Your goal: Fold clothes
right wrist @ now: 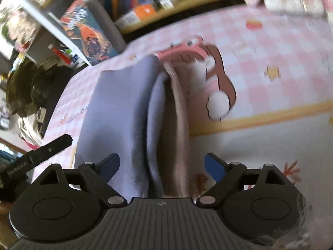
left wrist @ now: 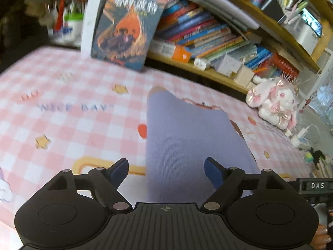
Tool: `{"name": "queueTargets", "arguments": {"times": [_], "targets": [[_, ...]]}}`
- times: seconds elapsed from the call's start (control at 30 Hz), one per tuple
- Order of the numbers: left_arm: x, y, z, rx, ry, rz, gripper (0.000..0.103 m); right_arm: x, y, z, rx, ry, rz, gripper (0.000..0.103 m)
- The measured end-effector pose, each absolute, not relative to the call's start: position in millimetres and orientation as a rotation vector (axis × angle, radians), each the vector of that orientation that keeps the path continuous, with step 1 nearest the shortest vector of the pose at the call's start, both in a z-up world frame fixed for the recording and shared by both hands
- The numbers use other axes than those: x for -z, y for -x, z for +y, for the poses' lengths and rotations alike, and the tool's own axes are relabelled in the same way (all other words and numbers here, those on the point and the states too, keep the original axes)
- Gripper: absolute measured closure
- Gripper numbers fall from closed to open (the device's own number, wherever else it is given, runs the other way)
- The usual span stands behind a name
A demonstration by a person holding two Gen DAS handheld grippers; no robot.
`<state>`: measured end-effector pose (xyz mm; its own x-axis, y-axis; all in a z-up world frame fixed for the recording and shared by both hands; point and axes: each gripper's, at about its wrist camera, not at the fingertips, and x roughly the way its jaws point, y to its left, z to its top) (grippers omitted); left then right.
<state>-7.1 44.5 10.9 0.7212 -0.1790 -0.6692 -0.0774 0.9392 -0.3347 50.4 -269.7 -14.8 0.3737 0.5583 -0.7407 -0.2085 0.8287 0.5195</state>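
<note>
The lavender garment lies on the pink checked surface, gathered into a long narrow strip with layered folds showing along its right side, so some folding appears done though it is not yet a compact bundle. The left claw and right claw hover over its near end, both spread apart, gripping nothing.

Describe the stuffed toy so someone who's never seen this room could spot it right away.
Start at the pink-and-white checked cloth and follow it to the wooden bookshelf crammed with colourful books. At the shelf's foot, right of the lavender garment, sits the plush bunny. It is the only soft, fluffy thing there: white, with pink bows.
</note>
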Motion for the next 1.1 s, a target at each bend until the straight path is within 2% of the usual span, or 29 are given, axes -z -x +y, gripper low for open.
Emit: {"name": "queueTargets", "arguments": {"times": [0.1, 0.2, 0.3, 0.47, 0.5, 0.57, 0.63, 0.73, 0.87, 0.97, 1.1], "targets": [[-1, 0, 48, 0.087, 0.398, 0.81, 0.021, 23, -53, -272, -0.498, -0.422, 1.118, 0.015], [8, -4, 51, 0.118, 0.44, 0.843, 0.021, 28, -54, -270, -0.511, -0.451, 1.142, 0.02], [15, -9, 54, 0.142, 0.483, 0.862, 0.021, 27, -54, -266, -0.51, -0.435, 1.129, 0.031], [23, -15, 58, 0.16, 0.563, 0.888, 0.023, 24, -54, -259, -0.508, -0.407, 1.107, 0.035], [25, -15, 58, 0.165, 0.576, 0.892, 0.029, 24, -54, -258, -0.508, -0.402, 1.102, 0.038], [24, -15, 55, 0.164, 0.574, 0.892, 0.035, 23, -54, -255, -0.507, -0.391, 1.094, 0.05], [19, -14, 52, 0.162, 0.546, 0.886, 0.046, 22, -53, -253, -0.507, -0.38, 1.085, 0.059], [10, -11, 47, 0.161, 0.483, 0.868, 0.054, 14, -48, -246, -0.523, -0.301, 1.039, 0.07], [-3, -5, 34, 0.166, 0.375, 0.841, 0.054, 6, -39, -244, -0.548, -0.214, 0.985, 0.076], [0, -4, 37, 0.182, 0.388, 0.86, 0.053, 4, -34, -246, -0.56, -0.199, 0.976, 0.076], [12, -8, 49, 0.195, 0.474, 0.903, 0.045, 10, -36, -252, -0.554, -0.255, 1.009, 0.074]]}}
